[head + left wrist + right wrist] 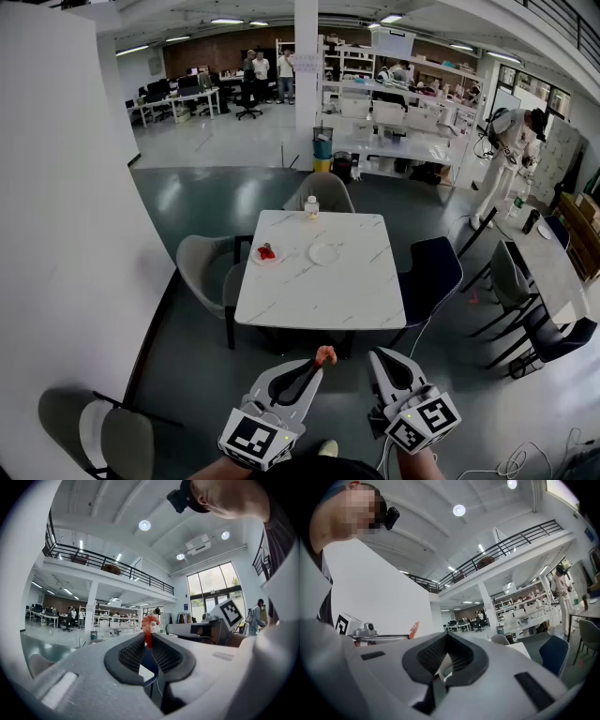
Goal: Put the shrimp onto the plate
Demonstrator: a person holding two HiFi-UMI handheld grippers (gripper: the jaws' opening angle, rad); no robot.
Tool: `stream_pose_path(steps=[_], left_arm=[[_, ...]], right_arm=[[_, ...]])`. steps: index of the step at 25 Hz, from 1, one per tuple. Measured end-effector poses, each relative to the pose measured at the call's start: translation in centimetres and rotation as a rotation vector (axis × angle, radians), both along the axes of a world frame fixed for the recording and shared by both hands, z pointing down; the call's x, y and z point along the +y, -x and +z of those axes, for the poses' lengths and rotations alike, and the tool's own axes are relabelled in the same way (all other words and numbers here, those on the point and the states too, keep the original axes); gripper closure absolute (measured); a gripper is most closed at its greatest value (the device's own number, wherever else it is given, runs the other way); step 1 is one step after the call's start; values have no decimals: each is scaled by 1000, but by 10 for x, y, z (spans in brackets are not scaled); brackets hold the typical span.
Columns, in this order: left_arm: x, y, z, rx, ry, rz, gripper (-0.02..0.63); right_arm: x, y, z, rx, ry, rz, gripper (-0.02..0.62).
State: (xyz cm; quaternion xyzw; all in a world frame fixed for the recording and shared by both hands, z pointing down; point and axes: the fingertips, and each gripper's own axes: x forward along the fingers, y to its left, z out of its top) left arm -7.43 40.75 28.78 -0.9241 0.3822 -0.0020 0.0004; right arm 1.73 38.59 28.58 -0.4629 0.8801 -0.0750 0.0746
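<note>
- Left gripper was clamped on the shrimp, the orange-red body pinched at the jaw tips and standing up above them in the left gripper view.
- Held in the air, the shrimp hung short of the near edge of the white marble table, well apart from anything on it.
- An empty white plate lay near the middle of the table; a second plate by the left edge carried a red item too small to identify.
- Right gripper rode just beside the left, its jaws pressed together with nothing between them.
- A small bottle stood upright at the far edge of the table.
- Around the table stood a grey chair at the far side, another grey chair at the left and a dark blue chair at the right.
- Beyond, a person in white stood at the right of the open office floor, and a small group of people gathered by the distant desks.
</note>
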Motion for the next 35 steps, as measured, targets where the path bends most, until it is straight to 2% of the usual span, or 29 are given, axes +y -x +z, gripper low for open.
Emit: stream_pose_path(steps=[11,17,23,31,35], left_arm=[[-4,-6,3,12,16,-13,557],[-3,-13,7,-15,10,-3,557],[-8,-27,8,-3,25,-11,557],[-21,-46,10,-24,3,-41,557],[-28,-56,10,-35,-7,-59,557]], right_arm=[[-4,-1,4,2,-3,-18,594],[1,-17,-9,-109,-63,-16,594],[-1,-31,-11,-130,-94,-33,594],[-4,-48,-14,-154,-157,-111,591],[-13,-50,-11,-124,-148,-186,549]])
